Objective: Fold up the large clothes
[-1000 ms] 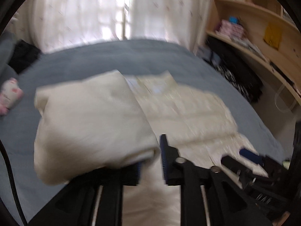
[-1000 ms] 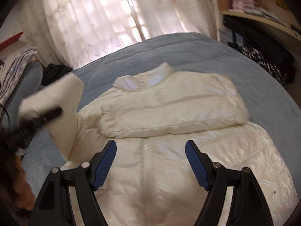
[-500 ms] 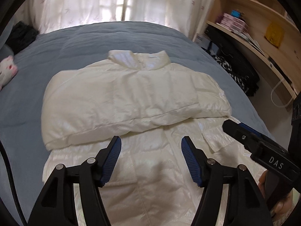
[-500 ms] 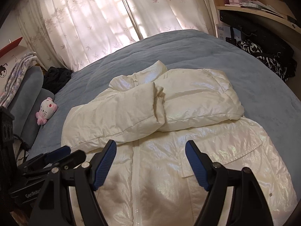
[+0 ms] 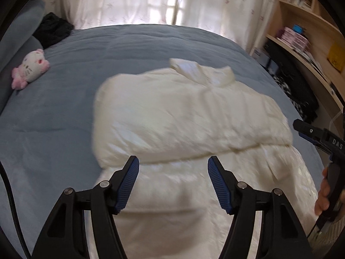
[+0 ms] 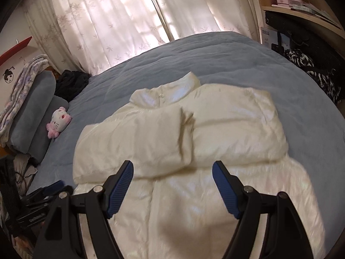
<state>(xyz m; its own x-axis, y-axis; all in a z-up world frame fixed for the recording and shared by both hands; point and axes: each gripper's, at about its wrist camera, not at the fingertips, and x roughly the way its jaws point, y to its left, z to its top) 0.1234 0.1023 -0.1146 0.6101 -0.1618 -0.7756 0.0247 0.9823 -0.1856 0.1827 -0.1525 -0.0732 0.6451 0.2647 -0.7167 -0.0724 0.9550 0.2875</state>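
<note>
Both sleeves point(image 6: 163, 138) of the white puffer jacket point(image 5: 194, 129) lay folded across its chest, and the jacket itself lay flat on the blue bed cover point(image 5: 64, 118), collar point(image 6: 172, 90) toward the curtains point(image 6: 120, 21) and hem toward the person. Its long axis therefore ran straight away from the two tools, from hem near to collar far. The left gripper point(image 5: 173, 183) hung over the lower body of the jacket with its jaws spread wide and nothing between them; the right gripper point(image 6: 172, 185) was likewise well open and empty, over the same lower panel just below the folded sleeves. Each tool sat on its own side of the front zip line, the left one nearer the left edge and the right one nearer the right edge. Judging from this, the likely next fold was hem up to collar along that long axis, so each gripper needed to drop back to the hem corner on its own side. A pink plush toy point(image 5: 30, 67) lay well apart, near the pillow.
</note>
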